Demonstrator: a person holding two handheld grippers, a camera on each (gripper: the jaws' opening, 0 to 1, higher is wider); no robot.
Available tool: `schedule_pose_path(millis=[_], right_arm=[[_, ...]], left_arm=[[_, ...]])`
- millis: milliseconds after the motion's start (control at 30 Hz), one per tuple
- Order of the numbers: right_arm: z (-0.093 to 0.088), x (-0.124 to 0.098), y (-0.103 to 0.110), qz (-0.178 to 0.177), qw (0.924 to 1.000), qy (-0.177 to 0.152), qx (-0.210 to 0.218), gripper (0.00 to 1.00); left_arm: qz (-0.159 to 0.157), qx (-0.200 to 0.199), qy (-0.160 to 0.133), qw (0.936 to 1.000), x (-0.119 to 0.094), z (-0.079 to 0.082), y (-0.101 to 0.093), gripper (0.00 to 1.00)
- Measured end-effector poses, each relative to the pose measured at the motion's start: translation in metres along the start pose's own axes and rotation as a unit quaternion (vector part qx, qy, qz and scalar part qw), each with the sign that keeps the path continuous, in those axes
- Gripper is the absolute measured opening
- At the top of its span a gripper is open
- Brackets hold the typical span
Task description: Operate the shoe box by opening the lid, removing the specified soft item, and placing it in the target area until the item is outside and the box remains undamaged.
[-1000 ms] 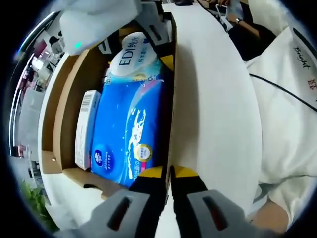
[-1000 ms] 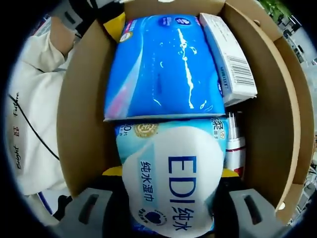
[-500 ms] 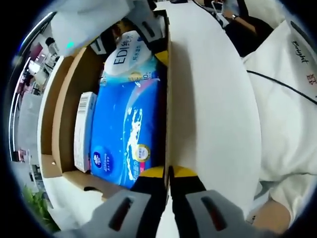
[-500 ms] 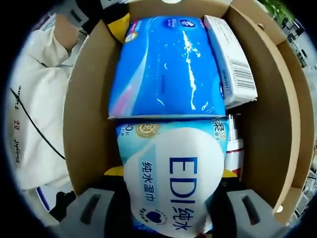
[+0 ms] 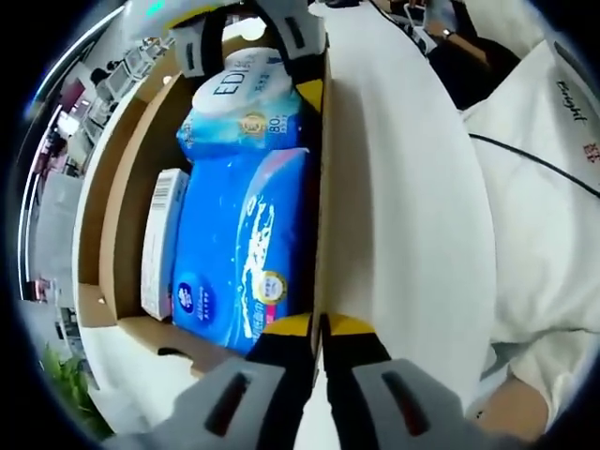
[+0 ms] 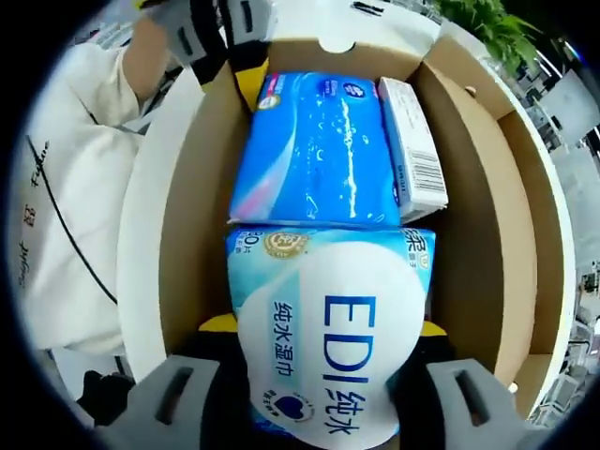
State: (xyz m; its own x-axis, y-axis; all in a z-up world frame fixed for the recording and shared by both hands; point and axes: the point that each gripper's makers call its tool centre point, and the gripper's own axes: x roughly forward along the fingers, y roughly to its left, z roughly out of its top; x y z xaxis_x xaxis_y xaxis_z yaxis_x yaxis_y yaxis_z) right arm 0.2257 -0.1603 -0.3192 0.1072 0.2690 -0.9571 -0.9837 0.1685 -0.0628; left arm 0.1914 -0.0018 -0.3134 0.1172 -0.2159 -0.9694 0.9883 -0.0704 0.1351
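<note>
Lifted a little since half a second ago, the wipes pack (image 6: pixel 328 352) now sits higher in my right gripper (image 6: pixel 323 375), riding above the blue pack.

My right jaws are clamped on both sides of the wipes pack, which is partly raised but not yet past the walls of the open shoe box (image 6: pixel 192 216). Under it lie a blue tissue pack (image 6: pixel 314 150) and, beside that, a white carton (image 6: pixel 411 150). My left gripper (image 5: pixel 319 342) has its jaws pressed together on the box's side wall (image 5: pixel 323 187), I think, though the edge is hard to read. White surface (image 5: pixel 412 187) lies beside the box.
</note>
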Motion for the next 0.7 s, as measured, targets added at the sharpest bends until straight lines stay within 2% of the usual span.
schedule_pose_path(millis=[67,133,167,200,233,333,433,467,500,567,667,700], right_arm=[[0.005,-0.005,-0.003,0.003,0.9996,-0.029,0.007,0.61],[0.006,-0.008,-0.004,0.004,0.9993,-0.036,0.011,0.61],[0.007,-0.009,-0.004,-0.008,0.9993,-0.036,0.007,0.61],[0.007,-0.011,-0.006,-0.031,0.9991,-0.022,-0.018,0.61],[0.012,-0.012,-0.006,-0.041,0.9982,-0.028,-0.034,0.61],[0.013,-0.016,-0.009,-0.030,0.9987,-0.041,-0.003,0.61],[0.021,-0.023,-0.011,-0.030,0.9973,-0.067,-0.003,0.61],[0.028,-0.025,-0.012,-0.032,0.9956,-0.088,-0.003,0.61],[0.029,-0.028,-0.011,-0.033,0.9957,-0.086,-0.009,0.61],[0.036,-0.030,-0.010,-0.025,0.9940,-0.106,0.000,0.61],[0.039,-0.033,-0.017,-0.048,0.9936,-0.100,-0.022,0.61],[0.038,-0.033,-0.018,-0.053,0.9945,-0.089,-0.020,0.61]], left_arm=[[0.002,0.000,0.000,1.0000,0.000,-0.001,0.000,0.03],[0.000,-0.001,-0.001,1.0000,0.000,-0.001,0.001,0.03],[-0.001,-0.001,0.001,1.0000,0.000,-0.001,0.001,0.03],[-0.002,-0.001,0.001,1.0000,0.000,-0.001,0.001,0.03],[-0.003,0.001,0.003,1.0000,0.001,-0.001,0.001,0.03],[-0.004,-0.003,0.006,1.0000,0.001,-0.001,0.002,0.03],[-0.001,-0.002,0.003,1.0000,0.001,-0.001,0.001,0.03],[0.000,-0.002,0.002,1.0000,0.001,-0.001,0.002,0.03],[0.001,-0.003,0.002,1.0000,0.001,-0.001,0.002,0.03],[0.002,-0.002,0.003,1.0000,0.001,-0.001,0.002,0.03],[0.001,-0.008,0.003,1.0000,0.001,-0.001,0.002,0.03],[0.001,-0.011,0.002,0.9999,0.001,-0.001,0.002,0.03]])
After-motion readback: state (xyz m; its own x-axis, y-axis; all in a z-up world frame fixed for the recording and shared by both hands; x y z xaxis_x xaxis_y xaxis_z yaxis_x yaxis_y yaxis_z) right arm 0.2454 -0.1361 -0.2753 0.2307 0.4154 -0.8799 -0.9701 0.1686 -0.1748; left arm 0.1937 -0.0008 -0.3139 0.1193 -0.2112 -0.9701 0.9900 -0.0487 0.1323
